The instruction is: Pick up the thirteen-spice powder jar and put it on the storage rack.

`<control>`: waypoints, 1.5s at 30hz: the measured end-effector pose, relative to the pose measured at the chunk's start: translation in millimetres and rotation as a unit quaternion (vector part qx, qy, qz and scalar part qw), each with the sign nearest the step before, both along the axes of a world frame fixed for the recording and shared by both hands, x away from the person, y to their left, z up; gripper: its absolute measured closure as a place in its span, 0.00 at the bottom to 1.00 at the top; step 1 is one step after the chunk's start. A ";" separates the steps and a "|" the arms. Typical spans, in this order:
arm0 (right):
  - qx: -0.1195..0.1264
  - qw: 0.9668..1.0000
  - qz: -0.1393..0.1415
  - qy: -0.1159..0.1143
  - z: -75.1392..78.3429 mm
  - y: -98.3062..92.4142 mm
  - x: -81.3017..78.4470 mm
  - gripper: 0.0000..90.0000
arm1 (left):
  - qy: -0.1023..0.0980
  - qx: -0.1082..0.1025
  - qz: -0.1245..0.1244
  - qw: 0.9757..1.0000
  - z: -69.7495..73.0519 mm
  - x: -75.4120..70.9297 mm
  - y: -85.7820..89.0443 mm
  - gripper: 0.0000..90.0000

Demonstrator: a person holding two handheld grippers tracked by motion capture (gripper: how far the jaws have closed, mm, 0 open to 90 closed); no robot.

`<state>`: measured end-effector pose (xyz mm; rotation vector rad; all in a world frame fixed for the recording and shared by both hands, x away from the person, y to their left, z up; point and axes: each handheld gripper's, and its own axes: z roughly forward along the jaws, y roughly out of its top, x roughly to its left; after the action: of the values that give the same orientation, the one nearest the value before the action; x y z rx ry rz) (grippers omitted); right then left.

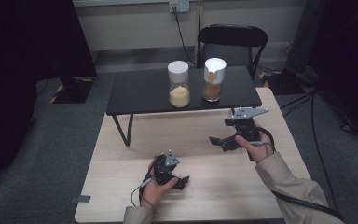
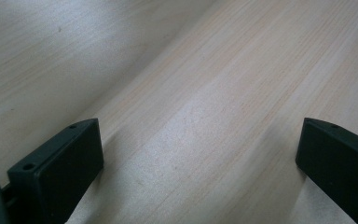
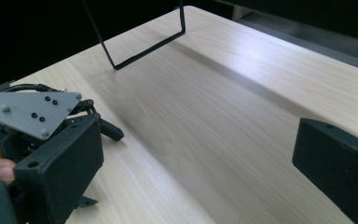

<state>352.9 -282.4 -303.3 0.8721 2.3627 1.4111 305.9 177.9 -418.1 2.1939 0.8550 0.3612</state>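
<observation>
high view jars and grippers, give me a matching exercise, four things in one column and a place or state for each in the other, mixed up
Things
1. jar of yellow powder
2. jar of brown powder
3. left gripper
4. right gripper

Places or states
A. open, low over the near part of the light wooden table
B. on the black shelf, the right-hand jar, lid flipped open
C. open, raised, nearer the black shelf
D. on the black shelf, the left-hand jar, white lid closed

Pairs: 1-D, 2-B, 3-A, 4-C

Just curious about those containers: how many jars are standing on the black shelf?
2. The white-lidded jar of yellow powder stands on the left of the black shelf; the jar of brown powder stands beside it, on its right.
</observation>
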 end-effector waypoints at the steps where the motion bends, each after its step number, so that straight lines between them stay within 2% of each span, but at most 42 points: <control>1: 0.000 1.000 -0.001 0.001 -1.0 -0.4 -0.3 0.01 | 0.000 0.000 0.000 1.000 0.0 0.0 0.0 0.00; 17: -0.005 1.000 0.005 0.006 -20.5 -7.8 -4.6 0.01 | 0.000 0.000 0.000 1.000 0.0 0.0 0.0 0.00; 45: -0.012 1.000 0.008 0.022 -58.8 -32.7 -13.4 0.01 | 0.000 0.000 0.000 1.000 -0.1 0.0 0.0 0.00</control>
<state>339.6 -315.2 -362.0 0.8886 2.4192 1.3806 305.9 177.9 -418.2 2.1934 0.8551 0.3613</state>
